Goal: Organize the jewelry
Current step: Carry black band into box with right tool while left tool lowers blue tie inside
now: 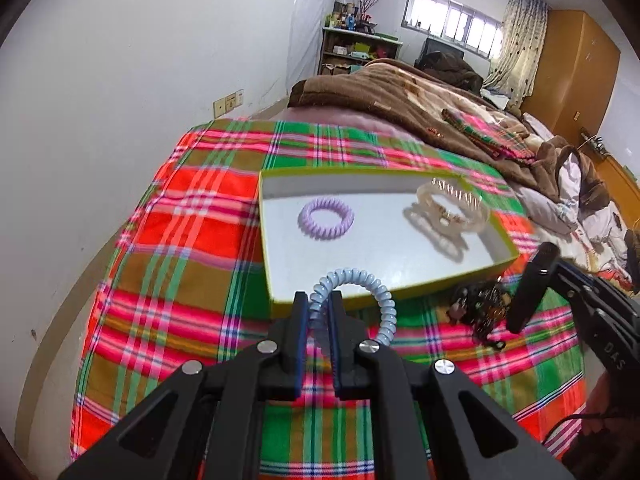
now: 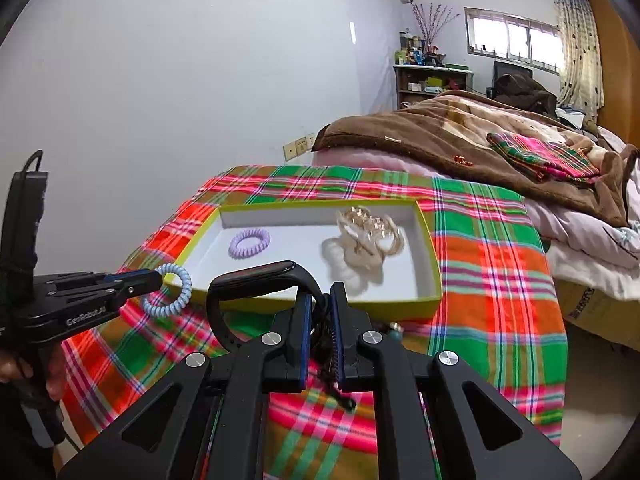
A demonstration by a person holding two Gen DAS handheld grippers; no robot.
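A light blue spiral hair tie (image 1: 382,292) (image 2: 172,292) hangs from my left gripper (image 1: 319,306) (image 2: 157,278), which is shut on its coil just in front of the box's near rim. The shallow box (image 1: 400,286) (image 2: 430,264) has a yellow-green rim and a white floor. In it lie a purple spiral hair tie (image 1: 326,218) (image 2: 249,243) and a clear hair claw (image 1: 452,208) (image 2: 368,236). My right gripper (image 2: 320,300) (image 1: 564,280) is shut on a black wristband (image 2: 256,276) (image 1: 532,288). A dark braided cord (image 2: 334,356) also runs between its pads.
A dark beaded piece (image 1: 480,312) lies on the plaid cloth (image 1: 192,240) (image 2: 492,280) near the box's right corner. Brown blankets (image 1: 400,92) (image 2: 440,132) are piled on the bed behind. A white wall (image 1: 120,80) lies to the left.
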